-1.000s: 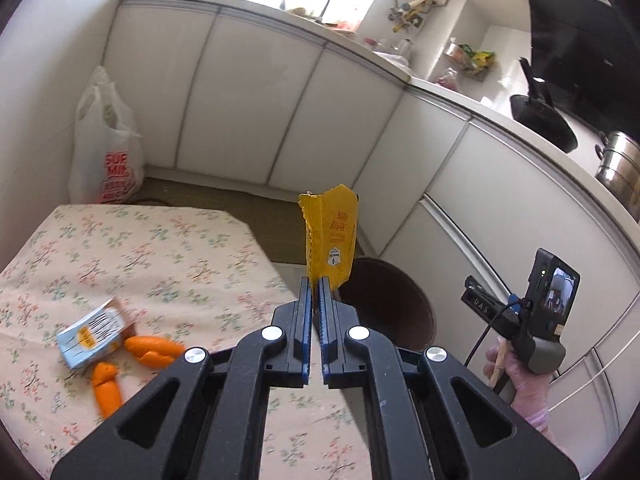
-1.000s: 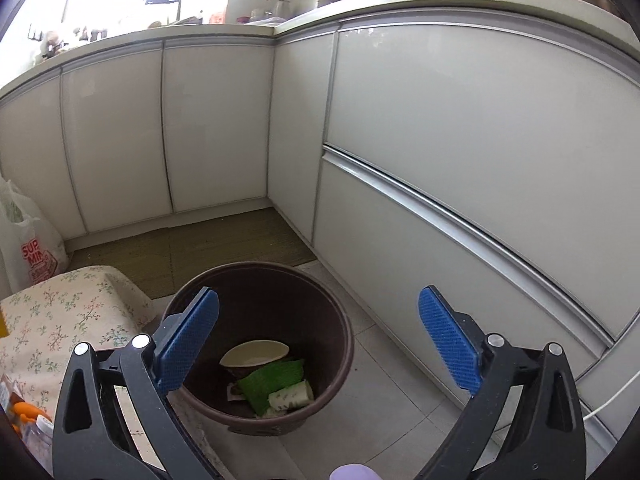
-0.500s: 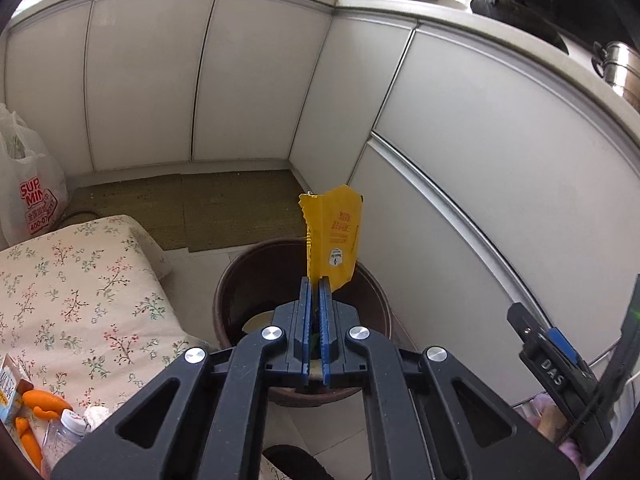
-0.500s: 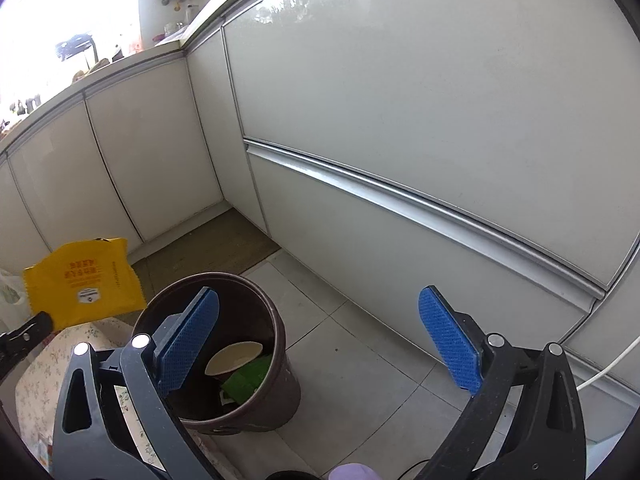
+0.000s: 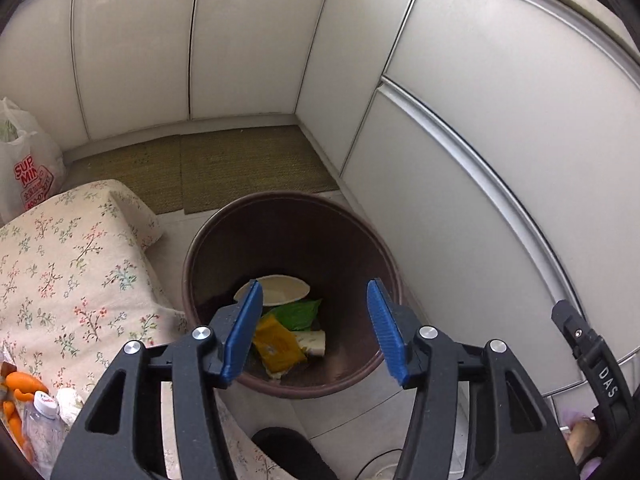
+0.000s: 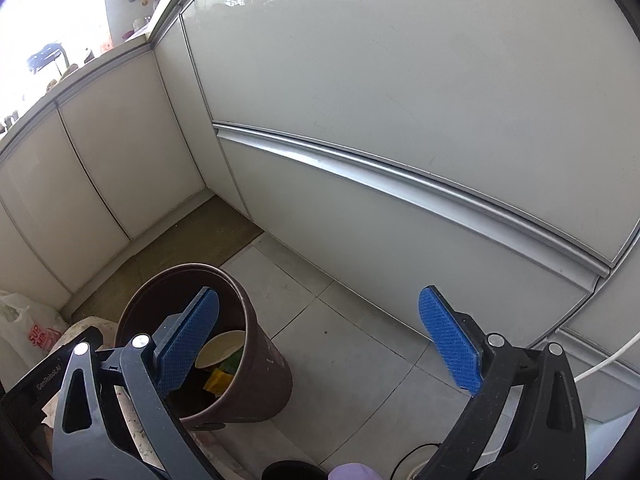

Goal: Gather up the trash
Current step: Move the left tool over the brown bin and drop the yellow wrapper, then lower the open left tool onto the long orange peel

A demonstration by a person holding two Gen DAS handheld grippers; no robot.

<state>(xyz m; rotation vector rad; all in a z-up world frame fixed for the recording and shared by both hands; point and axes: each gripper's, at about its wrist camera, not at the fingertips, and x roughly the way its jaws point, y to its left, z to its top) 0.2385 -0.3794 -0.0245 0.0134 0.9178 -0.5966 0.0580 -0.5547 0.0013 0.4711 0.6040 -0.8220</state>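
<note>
Left hand-held gripper hangs above the bin, jaws opening, empty. Yellow wrapper lies inside. Clear the rim before turning left; right hand-held gripper gapes empty.

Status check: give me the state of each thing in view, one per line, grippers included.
left gripper: jaws opening, nothing between them
right gripper: open, empty
yellow wrapper: lying in the bin
trash bin: upright, lidless, partly filled
paper bowl: tilted in the bin
plastic bottle: capped, on the floral cloth
</note>
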